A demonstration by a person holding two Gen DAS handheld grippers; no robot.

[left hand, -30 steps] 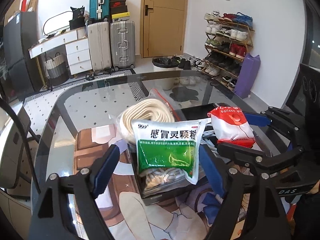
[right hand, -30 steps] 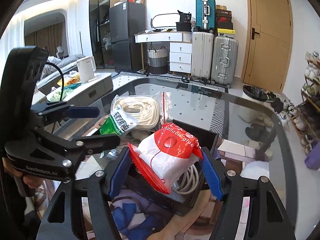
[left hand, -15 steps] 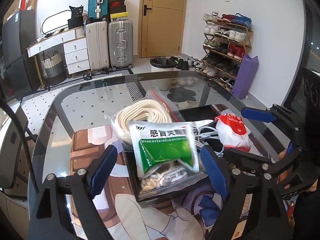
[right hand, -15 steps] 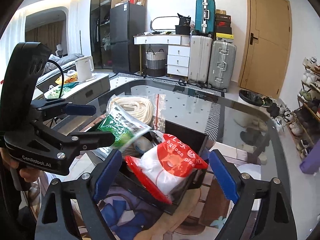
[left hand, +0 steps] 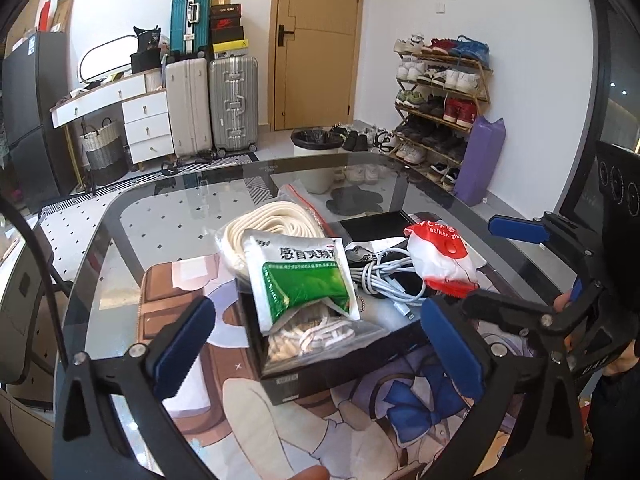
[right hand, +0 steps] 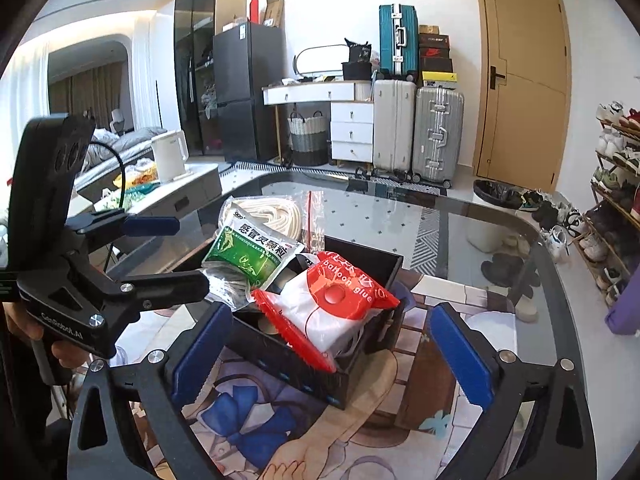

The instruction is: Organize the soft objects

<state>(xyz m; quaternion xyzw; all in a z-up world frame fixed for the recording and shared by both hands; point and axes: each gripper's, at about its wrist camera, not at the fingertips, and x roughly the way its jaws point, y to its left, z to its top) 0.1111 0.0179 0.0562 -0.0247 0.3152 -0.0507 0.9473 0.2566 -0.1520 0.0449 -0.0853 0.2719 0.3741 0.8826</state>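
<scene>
Two hand-held grippers hang over a glass table (left hand: 168, 216) as soft goods are packed into a black box (right hand: 304, 376); nearest the lens, the left gripper (left hand: 320, 340) and the right gripper (right hand: 328, 356) both have their blue-padded jaws spreading wide, the pads clear of everything and nothing gripped between them, which reads as two packets just let go. The box sits on a printed cartoon mat (left hand: 248, 420) that keeps it off the bare glass. Inside it, on the left gripper's side, a green-and-white medicine packet (left hand: 300, 276) leans tilted across a clear bag of pale cord pieces (left hand: 316, 336), propped there because the bag beneath leaves it no flat floor. On the right gripper's side a red-and-white glue pouch (right hand: 332, 312) lies slanted against the near wall, resting on a bundle of white cable (left hand: 396, 280) that fills the middle of the box. Just behind the box, touching or nearly touching its far edge, a clear zip bag of coiled white rope (left hand: 272, 224) lies on the glass, apparently the one soft item not yet stowed. Farther off stand two silver suitcases (left hand: 212, 104), a white set of drawers (left hand: 148, 124), a wooden door (left hand: 316, 40) and a loaded shoe rack (left hand: 440, 96) against the wall
</scene>
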